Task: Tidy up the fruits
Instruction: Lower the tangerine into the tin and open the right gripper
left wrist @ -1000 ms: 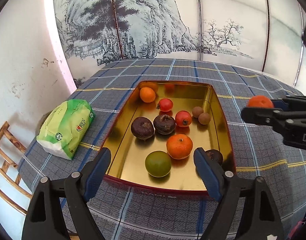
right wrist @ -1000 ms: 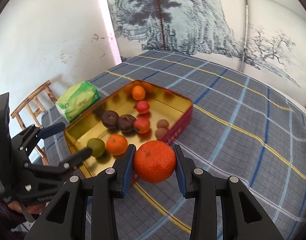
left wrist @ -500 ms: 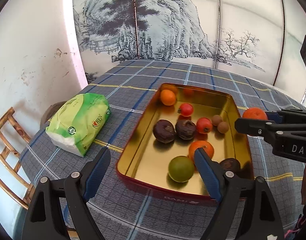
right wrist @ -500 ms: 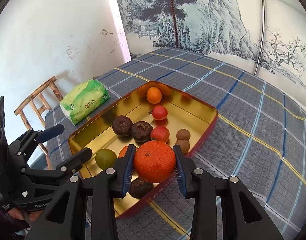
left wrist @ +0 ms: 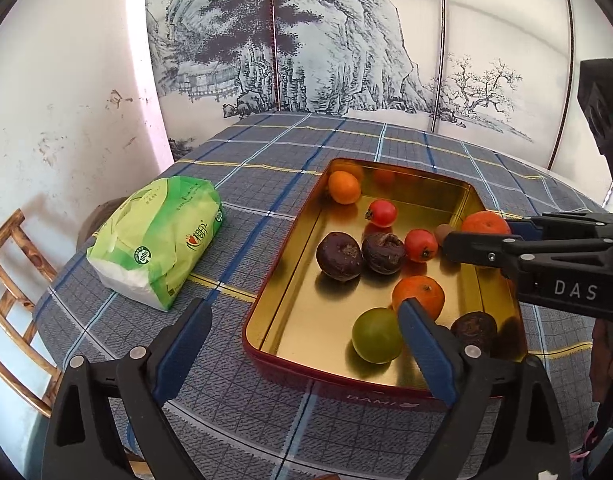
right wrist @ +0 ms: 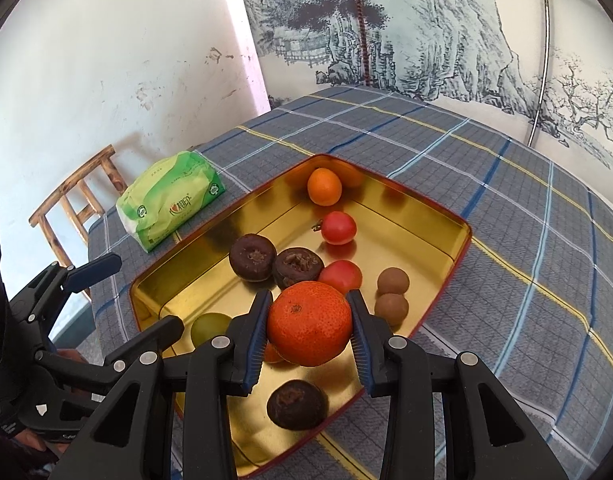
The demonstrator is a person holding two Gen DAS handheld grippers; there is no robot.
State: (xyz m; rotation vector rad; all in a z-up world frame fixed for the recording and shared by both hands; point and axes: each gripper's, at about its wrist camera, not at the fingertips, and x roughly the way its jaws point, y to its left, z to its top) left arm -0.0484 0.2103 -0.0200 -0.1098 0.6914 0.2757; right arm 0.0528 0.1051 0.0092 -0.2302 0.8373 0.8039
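Note:
A gold tin tray (left wrist: 302, 292) (right wrist: 422, 220) with a red outer wall sits on the checked tablecloth. It holds several fruits: oranges, red fruits, dark brown ones, a green one (left wrist: 376, 335) and small brown ones. My right gripper (right wrist: 309, 323) is shut on a large orange (right wrist: 309, 322) and holds it above the tray's near right part. That orange also shows in the left wrist view (left wrist: 484, 224). My left gripper (left wrist: 304, 336) is open and empty, low over the tray's near left corner.
A green and white tissue pack (left wrist: 158, 236) (right wrist: 170, 202) lies on the table left of the tray. A wooden chair (right wrist: 72, 196) stands beyond the table's left edge, by the white wall. A painted screen stands behind the table.
My right gripper has carried the orange from beside the tray to over its inside. My left gripper has shifted left, so the tray now sits to its right.

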